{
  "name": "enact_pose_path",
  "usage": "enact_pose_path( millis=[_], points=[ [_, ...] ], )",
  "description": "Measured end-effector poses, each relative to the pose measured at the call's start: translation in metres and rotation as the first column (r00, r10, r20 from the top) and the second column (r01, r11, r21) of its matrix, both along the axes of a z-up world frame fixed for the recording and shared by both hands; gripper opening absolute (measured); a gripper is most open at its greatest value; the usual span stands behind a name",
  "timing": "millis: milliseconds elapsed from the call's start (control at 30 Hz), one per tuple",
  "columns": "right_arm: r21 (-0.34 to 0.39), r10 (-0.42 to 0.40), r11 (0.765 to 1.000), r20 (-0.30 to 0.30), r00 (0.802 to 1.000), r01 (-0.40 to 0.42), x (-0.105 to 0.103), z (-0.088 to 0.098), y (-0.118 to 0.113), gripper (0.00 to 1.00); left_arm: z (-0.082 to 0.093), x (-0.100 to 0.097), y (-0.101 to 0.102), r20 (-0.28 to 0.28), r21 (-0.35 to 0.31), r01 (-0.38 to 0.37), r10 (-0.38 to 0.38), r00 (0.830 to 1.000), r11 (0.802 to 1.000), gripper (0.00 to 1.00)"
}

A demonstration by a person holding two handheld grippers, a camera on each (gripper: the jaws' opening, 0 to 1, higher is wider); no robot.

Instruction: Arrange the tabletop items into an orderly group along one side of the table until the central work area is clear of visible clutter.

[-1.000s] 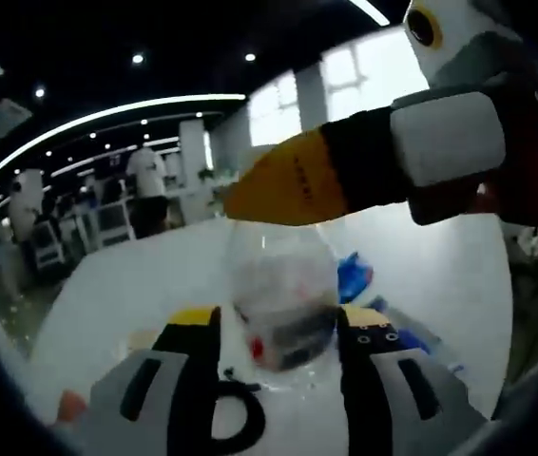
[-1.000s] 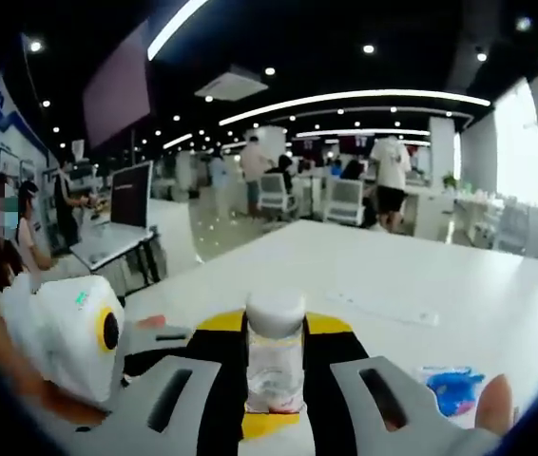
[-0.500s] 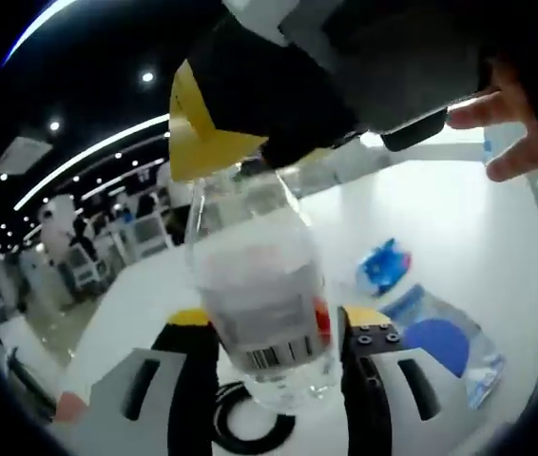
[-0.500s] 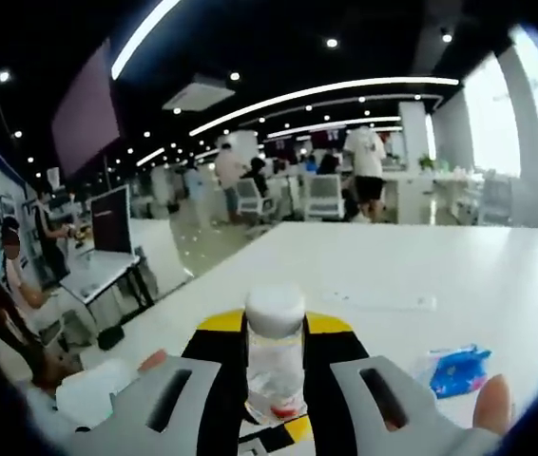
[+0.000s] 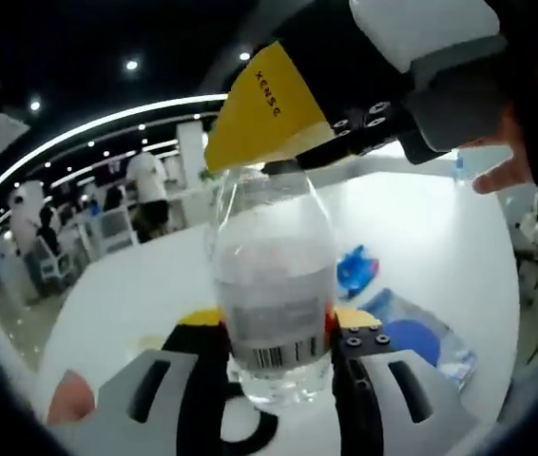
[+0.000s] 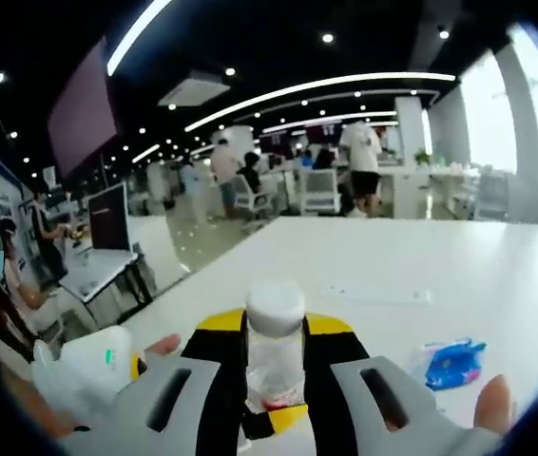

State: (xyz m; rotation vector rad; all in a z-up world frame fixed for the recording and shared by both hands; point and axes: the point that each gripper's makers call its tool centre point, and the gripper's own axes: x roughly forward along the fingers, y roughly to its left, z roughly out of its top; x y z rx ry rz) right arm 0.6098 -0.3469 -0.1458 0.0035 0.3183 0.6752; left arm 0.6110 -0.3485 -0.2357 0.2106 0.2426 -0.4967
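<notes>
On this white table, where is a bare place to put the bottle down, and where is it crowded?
Bare table stretches beyond the thin flat strip, toward the far edge. It is crowded near the claws: the blue packet and the clear bag with a blue disc lie right of the bottle, and a black ring under it.

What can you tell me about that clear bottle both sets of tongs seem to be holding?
The bottle is clear plastic with a pale label bearing a barcode and a touch of red, and a white cap. It stands upright above the white table. The left tongs clamp its lower body, while the right tongs close on its neck just under the cap. It looks mostly empty, though I can't be sure.
</notes>
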Motion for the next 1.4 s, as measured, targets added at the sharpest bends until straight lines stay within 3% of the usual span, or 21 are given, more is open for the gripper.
enact_pose_path(
  millis=[200,267,333,367,533,567,633,667,733,767,800,833,900,933,1067,1100,1167,1200,1233,1267,1400],
  points=[
    [-0.015,0.048,0.999,0.018,0.999,-0.048,-0.015,0.01,0.001,0.21,0.01,-0.015,-0.005,-0.008,-0.083,0.135,-0.136,0.991,0.987,0.38],
    [-0.018,0.087,0.996,0.038,0.995,-0.087,-0.022,0.015,0.004,0.21,0.015,-0.023,-0.009,-0.022,-0.159,0.205,-0.212,0.977,0.966,0.38],
    [-0.019,0.115,0.993,0.042,0.992,-0.115,-0.029,0.019,0.006,0.21,0.018,-0.028,-0.009,-0.019,-0.167,0.264,-0.271,0.962,0.95,0.38],
    [-0.019,0.141,0.99,0.053,0.989,-0.141,-0.033,0.021,0.008,0.21,0.022,-0.034,-0.011,-0.025,-0.229,0.301,-0.315,0.949,0.926,0.38],
    [0.001,0.266,0.964,0.064,0.962,-0.267,-0.051,0.027,0.016,0.21,0.026,-0.053,-0.008,-0.029,-0.263,0.426,-0.449,0.893,0.866,0.38],
    [-0.002,0.323,0.946,0.083,0.943,-0.323,-0.058,0.028,0.02,0.21,0.026,-0.054,-0.005,-0.031,-0.266,0.427,-0.45,0.892,0.864,0.38],
    [0.005,0.382,0.923,0.095,0.919,-0.384,-0.066,0.031,0.021,0.21,0.029,-0.063,-0.004,-0.035,-0.279,0.473,-0.501,0.865,0.836,0.38],
    [0.008,0.404,0.914,0.101,0.909,-0.407,-0.069,0.031,0.022,0.22,0.032,-0.065,-0.003,-0.03,-0.284,0.475,-0.503,0.864,0.833,0.38],
    [0.024,0.44,0.895,0.133,0.888,-0.446,-0.073,0.036,0.02,0.22,0.038,-0.073,-0.001,-0.026,-0.308,0.51,-0.543,0.84,0.803,0.38],
    [0.026,0.48,0.873,0.138,0.866,-0.488,-0.079,0.036,0.02,0.23,0.044,-0.077,-0.001,-0.017,-0.334,0.523,-0.559,0.829,0.784,0.38],
    [0.02,0.486,0.87,0.128,0.865,-0.492,-0.08,0.033,0.017,0.25,0.049,-0.079,0.0,-0.008,-0.352,0.531,-0.57,0.822,0.771,0.38],
    [0.005,0.532,0.843,0.14,0.835,-0.538,-0.087,0.032,0.017,0.29,0.054,-0.081,0.002,-0.001,-0.36,0.541,-0.58,0.814,0.76,0.38],
    [-0.011,0.566,0.821,0.156,0.81,-0.571,-0.092,0.031,0.015,0.37,0.063,-0.085,0.004,0.013,-0.37,0.564,-0.603,0.798,0.738,0.38],
    [0.007,0.61,0.786,0.153,0.778,-0.618,-0.101,0.031,0.016,0.4,0.065,-0.086,0.004,0.016,-0.37,0.569,-0.607,0.794,0.734,0.38],
    [0.06,0.64,0.754,0.16,0.752,-0.655,-0.102,0.033,0.01,0.49,0.078,-0.102,0.001,0.028,-0.344,0.638,-0.672,0.74,0.689,0.38],
    [0.097,0.682,0.703,0.187,0.707,-0.705,-0.111,0.041,0.012,0.49,0.079,-0.104,0.001,0.027,-0.341,0.651,-0.685,0.728,0.678,0.38],
    [0.124,0.699,0.675,0.21,0.684,-0.727,-0.114,0.048,0.013,0.51,0.082,-0.109,-0.002,0.023,-0.333,0.672,-0.706,0.707,0.662,0.38],
    [0.148,0.73,0.632,0.216,0.649,-0.76,-0.12,0.053,0.016,0.52,0.083,-0.111,-0.002,0.024,-0.329,0.679,-0.713,0.701,0.656,0.38],
    [0.135,0.73,0.635,0.216,0.648,-0.761,-0.116,0.053,0.016,0.53,0.084,-0.113,-0.003,0.026,-0.329,0.688,-0.722,0.691,0.647,0.38],
    [0.135,0.748,0.613,0.221,0.626,-0.779,-0.12,0.053,0.017,0.53,0.087,-0.116,-0.004,0.03,-0.333,0.696,-0.73,0.682,0.636,0.38],
    [0.146,0.793,0.559,0.193,0.578,-0.816,-0.127,0.048,0.021,0.52,0.096,-0.122,-0.006,0.048,-0.355,0.713,-0.75,0.66,0.605,0.38]
  ],
)
